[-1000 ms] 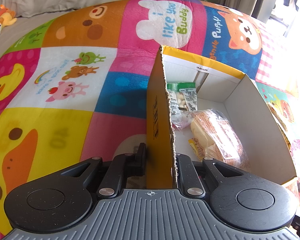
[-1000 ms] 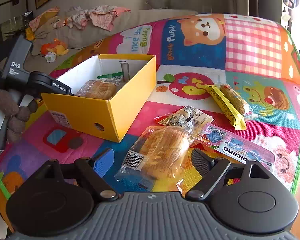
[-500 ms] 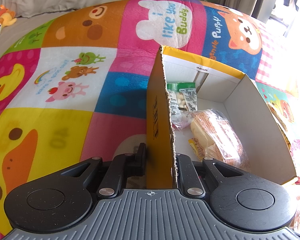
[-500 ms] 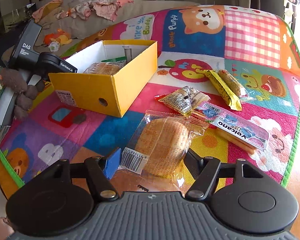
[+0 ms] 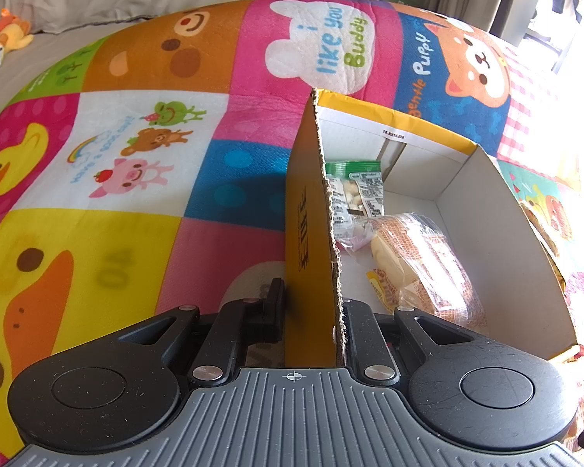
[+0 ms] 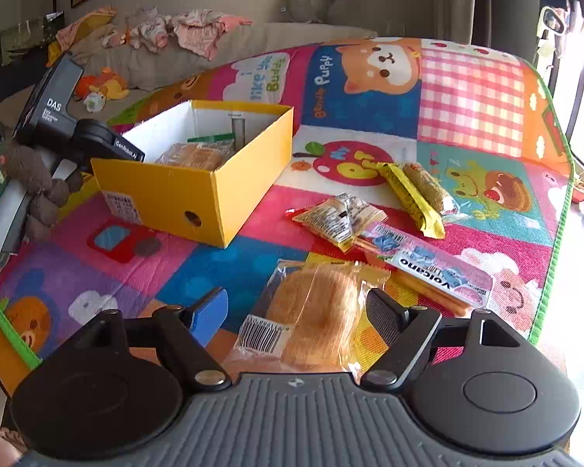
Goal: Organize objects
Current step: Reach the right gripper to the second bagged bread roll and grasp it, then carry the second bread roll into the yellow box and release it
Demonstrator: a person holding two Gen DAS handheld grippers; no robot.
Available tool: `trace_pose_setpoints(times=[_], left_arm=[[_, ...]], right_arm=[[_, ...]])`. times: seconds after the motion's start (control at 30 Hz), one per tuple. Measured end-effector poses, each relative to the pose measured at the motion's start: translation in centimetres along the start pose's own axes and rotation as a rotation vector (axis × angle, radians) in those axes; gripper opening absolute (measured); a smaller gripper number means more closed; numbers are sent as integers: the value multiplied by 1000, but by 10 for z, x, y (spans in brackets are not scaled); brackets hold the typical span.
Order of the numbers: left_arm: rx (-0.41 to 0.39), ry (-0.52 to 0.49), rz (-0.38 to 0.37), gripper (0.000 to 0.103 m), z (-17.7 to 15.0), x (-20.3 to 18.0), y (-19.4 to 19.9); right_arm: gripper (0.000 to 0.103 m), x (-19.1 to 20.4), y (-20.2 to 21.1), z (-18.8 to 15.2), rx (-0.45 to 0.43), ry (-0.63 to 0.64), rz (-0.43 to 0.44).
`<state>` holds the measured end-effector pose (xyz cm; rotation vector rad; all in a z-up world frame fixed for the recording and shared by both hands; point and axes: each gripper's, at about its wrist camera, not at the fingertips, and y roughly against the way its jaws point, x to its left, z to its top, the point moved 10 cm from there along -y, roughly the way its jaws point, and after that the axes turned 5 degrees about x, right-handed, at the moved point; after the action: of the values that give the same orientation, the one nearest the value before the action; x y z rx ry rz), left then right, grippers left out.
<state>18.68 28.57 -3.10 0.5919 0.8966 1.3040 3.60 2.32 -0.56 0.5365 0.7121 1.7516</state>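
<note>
A yellow cardboard box (image 5: 307, 233) stands on the colourful play mat; it also shows in the right wrist view (image 6: 183, 198). My left gripper (image 5: 311, 311) is shut on the box's near wall. Inside lie a wrapped bread (image 5: 420, 260) and a green-topped snack bag (image 5: 354, 186). My right gripper (image 6: 296, 307) is open, its fingers on either side of a wrapped bread bun (image 6: 315, 311) that lies on the mat. My left gripper (image 6: 109, 148) shows at the box's left end in the right wrist view.
On the mat right of the box lie a small snack bag (image 6: 338, 222), a yellow-wrapped bar (image 6: 412, 194), a pink Volcano pack (image 6: 432, 268) and orange sticks (image 6: 428, 292). A sofa with clothes and toys (image 6: 155, 35) is behind. The mat's green edge (image 6: 553, 233) is right.
My right gripper has drawn back and risen, so the bun sits further in between its open fingers. My left gripper and the box have not moved.
</note>
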Motion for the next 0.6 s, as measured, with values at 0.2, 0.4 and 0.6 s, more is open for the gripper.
trace_pose_setpoints(times=[0.2, 0.4, 0.6], left_arm=[[0, 0, 0, 15, 0, 0, 0], [0, 0, 0, 15, 0, 0, 0], [-1, 0, 0, 15, 0, 0, 0]], right_arm=[[79, -5, -14, -8, 51, 8, -35], [79, -2, -22, -20, 72, 35, -56], [79, 0, -5, -8, 8, 38, -41]])
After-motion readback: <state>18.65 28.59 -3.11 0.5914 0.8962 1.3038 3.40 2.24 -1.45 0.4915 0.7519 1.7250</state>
